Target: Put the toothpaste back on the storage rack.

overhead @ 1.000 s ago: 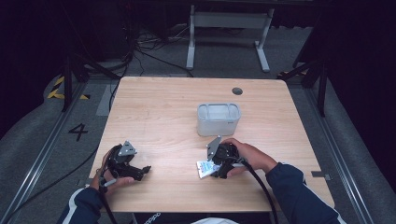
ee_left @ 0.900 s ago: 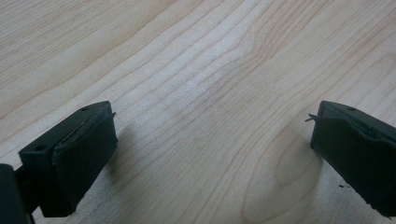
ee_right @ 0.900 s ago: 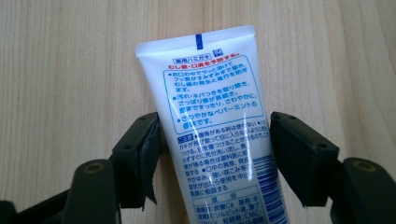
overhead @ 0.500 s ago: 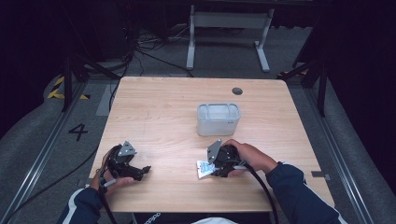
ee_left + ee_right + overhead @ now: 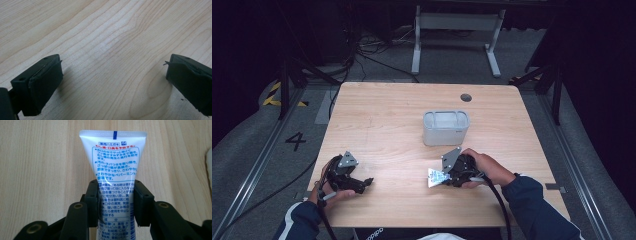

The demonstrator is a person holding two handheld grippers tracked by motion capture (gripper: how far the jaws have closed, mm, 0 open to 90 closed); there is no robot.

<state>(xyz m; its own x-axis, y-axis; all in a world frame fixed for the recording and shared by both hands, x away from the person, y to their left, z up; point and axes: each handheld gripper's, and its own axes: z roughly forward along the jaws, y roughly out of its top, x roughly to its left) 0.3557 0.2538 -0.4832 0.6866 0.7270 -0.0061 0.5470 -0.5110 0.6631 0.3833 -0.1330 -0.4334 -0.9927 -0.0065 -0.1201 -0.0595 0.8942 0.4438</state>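
High view sets the wooden bench (image 5: 382, 125) widest, its near edge cut off by the person's sleeves. A pale tub (image 5: 445, 127) stands mid-bench; its contents cannot be made out. Nearer, the right hand-held gripper (image 5: 443, 177) has just been closing, and its pads now press both sides of a white toothpaste tube (image 5: 113, 165) lying on the bench; the cap end is hidden below the jaws. The left hand-held gripper (image 5: 112, 82) rests with jaws wide apart over bare wood.
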